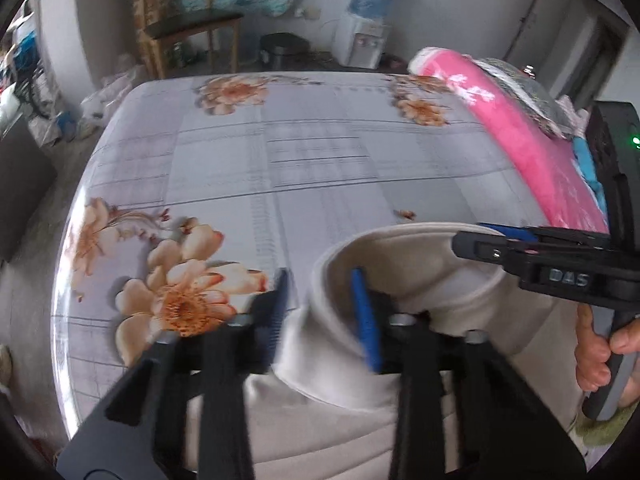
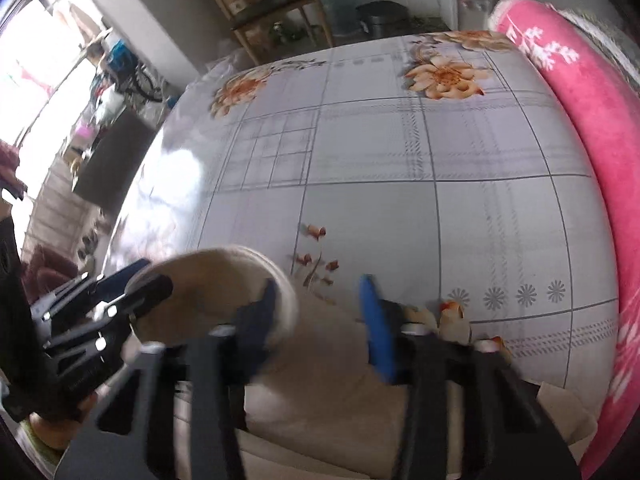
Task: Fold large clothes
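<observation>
**A:** Start at the jaws. What have they got?

**B:** The left gripper (image 1: 322, 310) straddles the rim (image 1: 400, 230) of the garment (image 1: 360, 420), one finger inside the opening and one outside. Thick cream cloth fills the narrow gap, so I read the jaws as clamped on that rim. It's blurred, though, so that is a judgement. The right gripper (image 2: 320, 318) has the same rim further round. Seen from the left wrist, its tips sit close together on the edge, so I take it as pinched there too.

**A:** And where is the garment lying?

**B:** At the near edge of the counter (image 1: 320, 160), with the opening held up like a wide mouth between the two grippers and the body trailing back under them.

**A:** How will it handle?

**B:** It looks soft and floppy, but with some bulk, like fleece or sweatshirt knit. The rim is rolled or doubled, so it's thicker than the body. That makes it the best place to hold, since a seam won't stretch or slide out as a single layer would. The body will likely sag and drag, so the two holds should stay well apart and level.

**A:** What about the surface under it?

**B:** It's a glossy, flat floral sheet, and the sheen suggests plastic. I'd guess the cloth slides easily on it, which helps smoothing but lets folds creep.

**A:** Anything nearby?

**B:** A plush pink blanket (image 1: 540, 160) lies along the right side, near the garment but apart from it.
</observation>
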Tool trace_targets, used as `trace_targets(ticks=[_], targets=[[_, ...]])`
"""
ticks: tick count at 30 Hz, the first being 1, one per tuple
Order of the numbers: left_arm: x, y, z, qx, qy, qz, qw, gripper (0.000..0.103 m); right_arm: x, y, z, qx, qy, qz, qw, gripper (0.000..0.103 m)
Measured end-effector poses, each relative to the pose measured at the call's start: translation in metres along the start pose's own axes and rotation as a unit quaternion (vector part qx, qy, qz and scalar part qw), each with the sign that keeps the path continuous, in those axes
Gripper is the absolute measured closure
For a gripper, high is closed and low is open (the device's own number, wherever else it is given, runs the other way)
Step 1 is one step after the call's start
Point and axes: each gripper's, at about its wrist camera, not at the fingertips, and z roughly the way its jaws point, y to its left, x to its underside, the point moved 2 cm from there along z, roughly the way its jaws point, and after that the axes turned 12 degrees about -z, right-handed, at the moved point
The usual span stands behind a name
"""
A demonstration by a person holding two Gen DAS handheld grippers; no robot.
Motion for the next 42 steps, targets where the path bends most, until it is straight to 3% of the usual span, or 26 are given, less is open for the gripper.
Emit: trace_targets(ticks=[2, 7, 13, 17, 20, 24, 28, 30, 33, 36, 39, 40, 42], targets=[[0.005, -0.009, -0.008, -0.001, -0.010, 0.023, 0.9997, 0.092, 0.002, 0.006, -0.009, 0.006, -0.009, -0.015, 1.000, 0.090], [0.023, -0.032, -0.040, 0.003, -0.039, 0.084, 0.9957, 0.093, 0.015, 0.026, -0.040, 0.024, -0.033, -0.061, 0.997, 0.092], [0.058, -0.045, -0.078, 0.007, -0.056, 0.135, 0.9892, 0.093, 0.053, 0.045, -0.073, 0.040, -0.048, -0.114, 0.991, 0.093], [0.092, -0.037, -0.089, 0.026, -0.048, 0.143, 0.9882, 0.094, 0.098, 0.049, -0.080, 0.033, -0.036, -0.129, 0.990, 0.093], [0.118, -0.029, -0.080, 0.046, -0.011, 0.145, 0.9883, 0.094, 0.130, 0.049, -0.070, 0.029, -0.012, -0.139, 0.990, 0.093], [0.143, -0.021, -0.064, 0.040, 0.026, 0.151, 0.9874, 0.087, 0.146, 0.053, -0.077, 0.026, 0.004, -0.157, 0.987, 0.087], [0.149, -0.013, -0.072, 0.051, 0.021, 0.146, 0.9877, 0.072, 0.136, 0.071, -0.123, -0.023, -0.062, -0.171, 0.983, 0.069], [0.150, -0.011, -0.076, 0.046, 0.011, 0.147, 0.9879, 0.064, 0.123, 0.081, -0.135, -0.029, -0.090, -0.167, 0.981, 0.067], [0.152, -0.010, -0.085, 0.037, -0.001, 0.156, 0.9870, 0.063, 0.105, 0.085, -0.119, -0.034, -0.085, -0.148, 0.985, 0.067], [0.152, -0.008, -0.101, 0.048, -0.013, 0.151, 0.9874, 0.062, 0.097, 0.079, -0.076, -0.039, -0.041, -0.117, 0.991, 0.067], [0.146, -0.011, -0.119, 0.070, -0.042, 0.143, 0.9864, 0.061, 0.117, 0.085, -0.031, -0.030, 0.018, -0.120, 0.992, 0.067], [0.144, -0.013, -0.122, 0.075, -0.050, 0.139, 0.9861, 0.060, 0.122, 0.089, -0.032, -0.019, -0.001, -0.130, 0.991, 0.067], [0.136, -0.019, -0.117, 0.072, -0.055, 0.132, 0.9870, 0.060, 0.125, 0.092, -0.035, -0.011, 0.003, -0.140, 0.990, 0.067]])
